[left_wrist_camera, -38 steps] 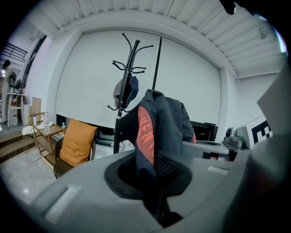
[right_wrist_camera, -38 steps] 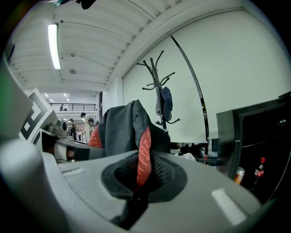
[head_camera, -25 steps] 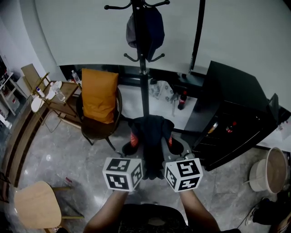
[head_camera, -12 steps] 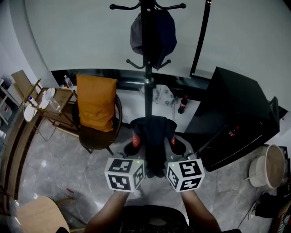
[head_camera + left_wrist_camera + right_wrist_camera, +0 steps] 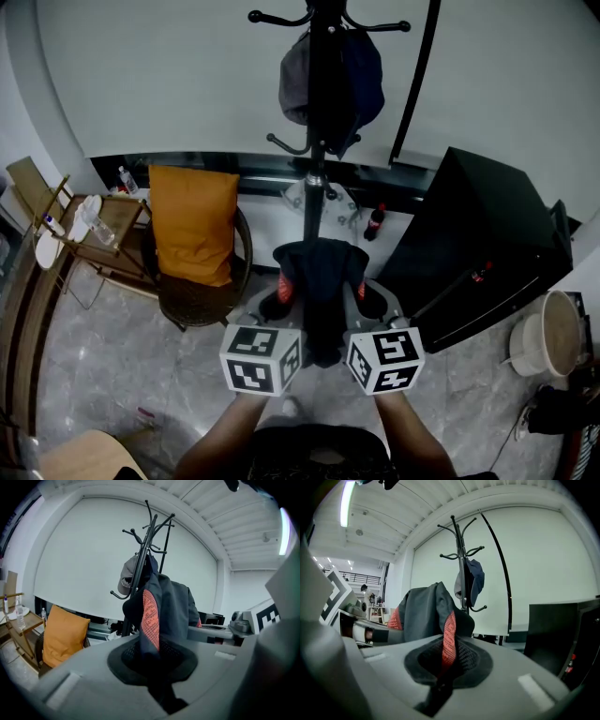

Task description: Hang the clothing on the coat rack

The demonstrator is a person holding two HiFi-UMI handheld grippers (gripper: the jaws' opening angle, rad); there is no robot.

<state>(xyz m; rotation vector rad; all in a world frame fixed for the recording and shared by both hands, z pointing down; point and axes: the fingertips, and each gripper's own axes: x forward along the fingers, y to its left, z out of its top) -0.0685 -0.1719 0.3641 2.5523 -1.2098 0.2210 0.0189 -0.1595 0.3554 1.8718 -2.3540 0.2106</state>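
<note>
A dark jacket with an orange mesh lining [image 5: 317, 281] hangs bunched between my two grippers, low in front of the black coat rack [image 5: 319, 178]. My left gripper [image 5: 278, 302] is shut on the jacket's left part [image 5: 151, 616]. The right gripper [image 5: 358, 296] is shut on the right part [image 5: 448, 639]. A grey cap and a dark blue garment [image 5: 330, 80] hang on the rack's upper hooks [image 5: 136, 571] [image 5: 469, 581]. The lower hooks [image 5: 286, 145] stand bare. Several top hooks [image 5: 461, 552] are free as well.
A wicker chair with an orange cushion [image 5: 192, 225] stands left of the rack. A black cabinet [image 5: 483, 244] is at the right, with a pale bucket [image 5: 553, 342] beside it. A side table with bottles [image 5: 89, 220] is far left. Bottles [image 5: 373, 223] sit by the rack's foot.
The rack, chair and cabinet have shifted lower and closer in the head view. Both grippers keep the same hold on the jacket.
</note>
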